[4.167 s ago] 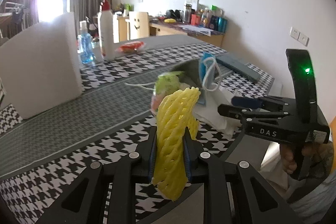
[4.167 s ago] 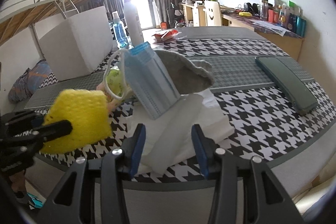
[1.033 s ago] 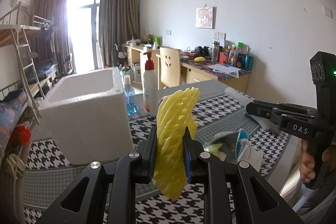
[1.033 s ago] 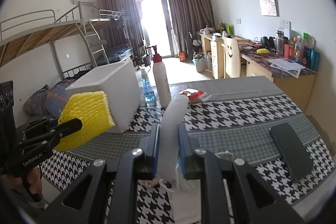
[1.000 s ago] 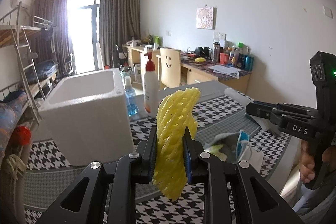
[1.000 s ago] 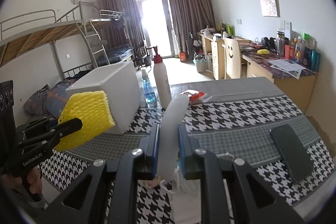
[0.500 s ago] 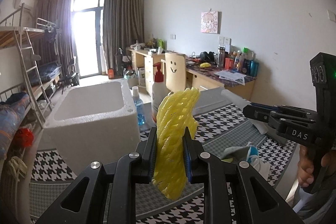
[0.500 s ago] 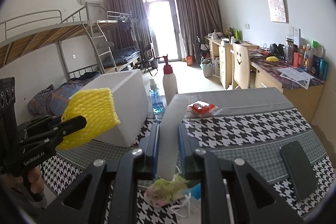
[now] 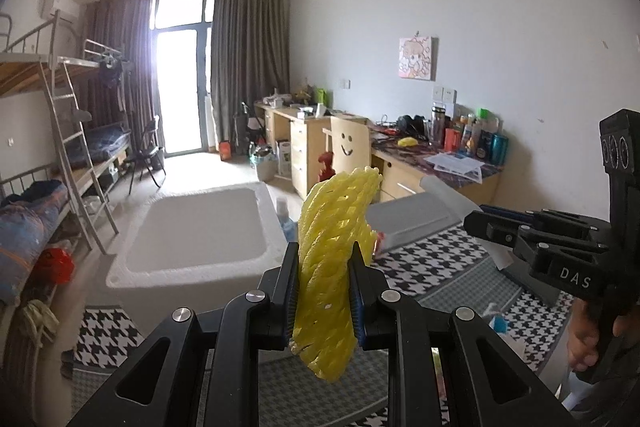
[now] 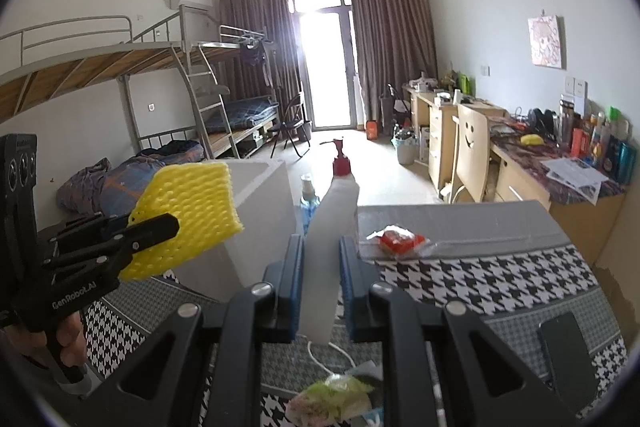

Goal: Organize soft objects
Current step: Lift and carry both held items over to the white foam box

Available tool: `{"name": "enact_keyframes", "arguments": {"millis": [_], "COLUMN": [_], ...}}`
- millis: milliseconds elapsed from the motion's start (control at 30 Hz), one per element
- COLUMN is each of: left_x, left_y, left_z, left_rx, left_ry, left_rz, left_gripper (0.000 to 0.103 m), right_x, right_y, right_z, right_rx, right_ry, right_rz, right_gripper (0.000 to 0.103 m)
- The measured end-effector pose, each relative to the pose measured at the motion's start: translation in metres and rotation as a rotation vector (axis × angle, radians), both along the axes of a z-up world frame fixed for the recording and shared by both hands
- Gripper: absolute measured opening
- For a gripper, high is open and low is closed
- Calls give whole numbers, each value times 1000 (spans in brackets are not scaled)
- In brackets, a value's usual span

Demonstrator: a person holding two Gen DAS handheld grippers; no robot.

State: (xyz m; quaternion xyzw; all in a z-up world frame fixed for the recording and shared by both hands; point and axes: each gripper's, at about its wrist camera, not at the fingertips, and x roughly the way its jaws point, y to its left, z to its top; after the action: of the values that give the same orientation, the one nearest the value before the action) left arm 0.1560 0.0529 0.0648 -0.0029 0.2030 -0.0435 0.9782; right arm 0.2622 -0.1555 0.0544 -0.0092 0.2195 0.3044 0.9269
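My left gripper (image 9: 325, 291) is shut on a yellow foam net sleeve (image 9: 334, 267) and holds it high above the table; the sleeve also shows in the right wrist view (image 10: 188, 215). My right gripper (image 10: 319, 291) is shut on a white foam sheet (image 10: 326, 251), also raised; the sheet shows in the left wrist view (image 9: 448, 199). An open white foam box (image 9: 192, 247) stands on the table ahead of both grippers, its inside looks empty. A green-and-pink soft bundle (image 10: 332, 401) and a blue face mask (image 9: 496, 323) lie on the table below.
A pump bottle (image 10: 343, 163) and a blue sanitizer bottle (image 10: 308, 199) stand beside the box. A red snack packet (image 10: 396, 241) lies on the grey strip. A dark phone (image 10: 568, 355) lies at the right. The houndstooth cloth (image 10: 500, 283) covers the table.
Both grippers have risen, so the views now look down into the foam box. The right gripper, open 4.2 s ago, has since shut on the white foam sheet. The left still holds the yellow sleeve.
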Motion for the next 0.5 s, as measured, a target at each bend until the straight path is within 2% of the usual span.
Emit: {"name": "enact_keyframes", "arguments": {"millis": [500], "left_x": [22], "left_y": [18], "left_z": [11], "left_rx": [25], "left_ry": [-25], "left_rz": [90], "left_gripper": [23], "right_x": [12], "right_y": [21], "right_z": [23], "right_rx": [-10], "right_ry": [-37], "right_rz": [49], "right_gripper": [21]}}
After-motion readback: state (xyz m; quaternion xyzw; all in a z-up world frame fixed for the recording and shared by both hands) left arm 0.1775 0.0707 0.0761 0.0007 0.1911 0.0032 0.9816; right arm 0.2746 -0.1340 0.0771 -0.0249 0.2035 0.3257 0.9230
